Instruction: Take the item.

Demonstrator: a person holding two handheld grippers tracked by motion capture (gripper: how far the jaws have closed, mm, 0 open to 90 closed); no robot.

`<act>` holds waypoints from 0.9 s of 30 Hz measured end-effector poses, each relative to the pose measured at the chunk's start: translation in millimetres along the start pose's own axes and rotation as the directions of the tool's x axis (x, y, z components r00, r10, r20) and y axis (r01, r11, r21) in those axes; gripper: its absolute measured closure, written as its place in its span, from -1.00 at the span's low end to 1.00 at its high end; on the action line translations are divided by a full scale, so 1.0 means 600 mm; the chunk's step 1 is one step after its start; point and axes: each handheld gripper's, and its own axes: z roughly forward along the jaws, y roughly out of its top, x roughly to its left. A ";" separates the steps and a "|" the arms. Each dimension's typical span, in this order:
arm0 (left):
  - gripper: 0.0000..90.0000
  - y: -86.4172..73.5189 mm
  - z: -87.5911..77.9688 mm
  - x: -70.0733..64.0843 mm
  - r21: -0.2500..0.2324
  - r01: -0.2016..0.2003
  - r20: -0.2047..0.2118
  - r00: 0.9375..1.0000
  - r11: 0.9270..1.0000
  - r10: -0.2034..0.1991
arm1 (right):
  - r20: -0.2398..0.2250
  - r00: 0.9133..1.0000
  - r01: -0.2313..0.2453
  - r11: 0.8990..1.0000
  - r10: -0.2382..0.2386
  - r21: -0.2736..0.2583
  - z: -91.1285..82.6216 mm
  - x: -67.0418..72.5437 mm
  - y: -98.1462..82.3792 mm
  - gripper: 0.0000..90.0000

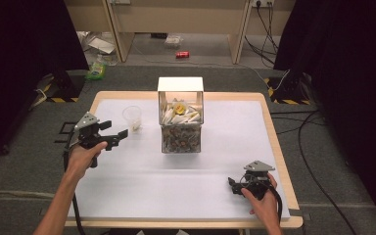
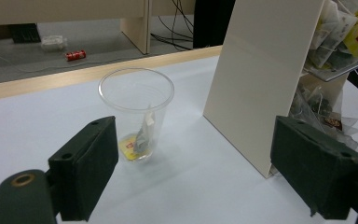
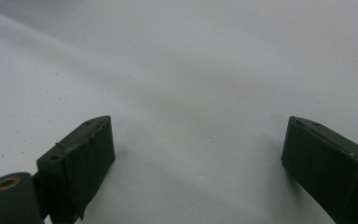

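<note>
Clear plastic cup with one tea bag inside, standing on the white table cover left of the tea bag box.

The clear plastic cup (image 2: 136, 119) stands upright near the far left part of the white table cover (image 1: 142, 186), just left of the box, and a tea bag (image 2: 142, 137) with a yellow tag lies in its bottom. The left gripper (image 1: 108, 137) is held above the table's left edge, pointing toward the cup; its jaws are spread wide with nothing between them, and the cup sits ahead of them, apart from both. To the cup's right stands the white-sided tea bag box (image 1: 180, 117), two clear shelves full of tea bags, close to the cup but not touching it. The right gripper (image 1: 234, 186) rests low near the table's near right corner, well apart from cup and box, jaws wide open over bare cover, holding nothing.
</note>
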 end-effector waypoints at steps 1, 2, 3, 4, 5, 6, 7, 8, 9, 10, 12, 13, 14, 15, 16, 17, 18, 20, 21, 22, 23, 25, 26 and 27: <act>-0.67 -0.002 -0.001 0.000 -0.001 0.001 0.001 1.000 1.000 -0.001 | 0.000 1.000 0.000 1.000 0.000 0.000 0.000 0.000 0.000 -0.78; -0.67 -0.004 -0.002 0.000 -0.001 0.003 0.003 1.000 1.000 -0.003 | 0.000 1.000 0.000 1.000 0.000 0.000 0.000 0.000 0.000 -0.78; -0.67 -0.006 -0.004 0.000 -0.003 0.005 0.001 1.000 1.000 -0.005 | 0.000 1.000 0.000 1.000 0.000 0.000 0.000 0.000 0.000 -0.78; -0.67 -0.009 -0.005 -0.001 -0.006 0.010 0.002 1.000 1.000 -0.010 | 0.000 1.000 0.000 1.000 0.000 0.000 0.000 0.000 0.000 -0.78; -0.67 -0.011 -0.005 -0.001 -0.005 0.011 0.003 1.000 1.000 -0.011 | 0.000 1.000 0.000 1.000 0.000 0.000 0.000 0.000 0.000 -0.78; -0.67 -0.014 -0.007 -0.001 -0.004 0.011 0.003 1.000 1.000 -0.011 | 0.000 1.000 0.000 1.000 0.000 0.000 0.000 0.000 0.000 -0.78; -0.67 -0.017 -0.007 -0.002 -0.005 0.010 0.003 1.000 1.000 -0.010 | 0.000 1.000 0.000 1.000 0.000 0.000 0.000 0.000 0.000 -0.78; -0.67 -0.020 -0.008 -0.002 -0.004 0.009 0.003 1.000 1.000 -0.009 | 0.000 1.000 0.000 1.000 0.000 0.000 0.000 0.000 0.000 -0.78; -0.67 -0.023 -0.008 -0.002 -0.003 0.009 0.002 1.000 1.000 -0.009 | 0.000 1.000 0.000 1.000 0.000 0.000 0.000 0.000 0.000 -0.78; -0.67 -0.026 -0.009 -0.003 -0.003 0.010 -0.001 1.000 1.000 -0.010 | 0.000 1.000 0.000 1.000 0.000 0.000 0.000 0.000 0.000 -0.78; -0.67 -0.032 -0.011 -0.003 -0.004 0.010 0.001 1.000 1.000 -0.010 | 0.000 1.000 0.000 1.000 0.000 0.000 0.000 0.000 0.000 -0.78; -0.67 -0.036 -0.011 -0.003 -0.004 0.011 0.002 1.000 1.000 -0.011 | 0.000 1.000 0.000 1.000 0.000 0.000 0.000 0.000 0.000 -0.78; -0.67 -0.039 -0.012 -0.004 -0.004 0.010 0.002 1.000 1.000 -0.010 | 0.000 1.000 0.000 1.000 0.000 0.000 0.000 0.000 0.000 -0.78; -0.67 -0.042 -0.012 -0.004 -0.002 0.008 0.004 1.000 1.000 -0.008 | 0.000 1.000 0.000 1.000 0.000 0.000 0.000 0.000 0.000 -0.78; -0.67 -0.045 -0.012 -0.004 0.007 0.002 0.004 1.000 1.000 -0.002 | 0.000 1.000 0.000 1.000 0.000 0.000 0.000 0.000 0.000 -0.78; -0.67 -0.048 -0.012 -0.005 0.005 -0.005 -0.001 1.000 1.000 0.005 | 0.000 1.000 0.000 1.000 0.000 0.000 0.000 0.000 0.000 -0.78; -0.67 -0.050 -0.012 -0.004 0.005 -0.005 0.003 1.000 1.000 0.005 | 0.000 1.000 0.000 1.000 0.000 0.000 0.000 0.000 0.000 -0.78; -0.67 -0.057 -0.012 -0.003 0.004 0.004 0.008 1.000 1.000 -0.004 | 0.000 1.000 0.000 1.000 0.000 0.000 0.000 0.000 0.000 -0.78; -0.67 -0.060 -0.011 -0.003 0.005 0.003 0.009 1.000 1.000 -0.003 | 0.000 1.000 0.000 1.000 0.000 0.000 0.000 0.000 0.000 -0.78; -0.67 -0.063 -0.011 -0.003 0.008 0.003 0.011 1.000 1.000 -0.003 | 0.000 1.000 0.000 1.000 0.000 0.000 0.000 0.000 0.000 -0.78; -0.67 -0.066 -0.011 -0.003 0.013 0.002 0.012 1.000 1.000 -0.003 | 0.000 1.000 0.000 1.000 0.000 0.000 0.000 0.000 0.000 -0.78; -0.67 -0.072 -0.011 -0.004 0.012 0.007 0.017 1.000 1.000 -0.007 | 0.000 1.000 0.000 1.000 0.000 0.000 0.000 0.000 0.000 -0.78; -0.67 -0.074 -0.011 -0.004 0.012 0.007 0.017 1.000 1.000 -0.008 | 0.000 1.000 0.000 1.000 0.000 0.000 0.000 0.000 0.000 -0.78; -0.67 -0.076 -0.012 -0.004 0.012 0.004 0.018 1.000 1.000 -0.005 | 0.000 1.000 0.000 1.000 0.000 0.000 0.000 0.000 0.000 -0.78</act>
